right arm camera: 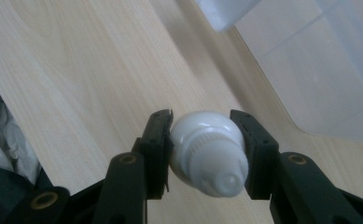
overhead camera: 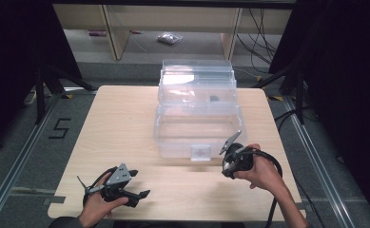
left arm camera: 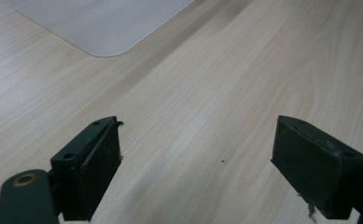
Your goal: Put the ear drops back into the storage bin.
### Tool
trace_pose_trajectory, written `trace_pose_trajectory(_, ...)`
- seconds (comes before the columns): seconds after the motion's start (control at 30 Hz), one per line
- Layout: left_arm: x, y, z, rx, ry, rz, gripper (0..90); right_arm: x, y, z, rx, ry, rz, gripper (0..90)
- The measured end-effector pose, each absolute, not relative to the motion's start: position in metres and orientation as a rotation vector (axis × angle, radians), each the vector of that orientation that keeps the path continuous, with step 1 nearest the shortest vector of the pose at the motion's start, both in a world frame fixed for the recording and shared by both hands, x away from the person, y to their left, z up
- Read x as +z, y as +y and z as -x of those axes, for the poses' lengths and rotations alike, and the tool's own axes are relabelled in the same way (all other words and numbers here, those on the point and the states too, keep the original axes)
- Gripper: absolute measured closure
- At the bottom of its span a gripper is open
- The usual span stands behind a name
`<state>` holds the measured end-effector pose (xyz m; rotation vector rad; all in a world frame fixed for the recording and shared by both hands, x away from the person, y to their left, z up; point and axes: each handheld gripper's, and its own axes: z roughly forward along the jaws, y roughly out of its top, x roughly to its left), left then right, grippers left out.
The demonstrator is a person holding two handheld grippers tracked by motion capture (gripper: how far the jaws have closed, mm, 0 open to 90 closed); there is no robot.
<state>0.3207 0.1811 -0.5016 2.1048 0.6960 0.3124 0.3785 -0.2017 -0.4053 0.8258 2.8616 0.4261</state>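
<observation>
Bin (overhead camera: 197, 114) mid-table (overhead camera: 116, 123), right gripper (overhead camera: 231, 164) before it, bottle (right arm camera: 209, 151) between jaws

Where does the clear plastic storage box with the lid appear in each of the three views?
High view: clear plastic storage box at table centre, towards the far edge.
Left tool view: its frosted rounded corner at top left.
Right tool view: its wall at upper right.
Shared landmark: the light wooden table.
</observation>
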Motion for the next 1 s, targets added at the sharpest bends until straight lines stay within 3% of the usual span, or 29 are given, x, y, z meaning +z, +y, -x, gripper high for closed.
trace_pose_trajectory(1.0,-0.503,0.180,-0.320,0.298,0.701,-2.088,14.9,-0.350,-0.198,-0.404,0.396,2.872,-0.817,60.2)
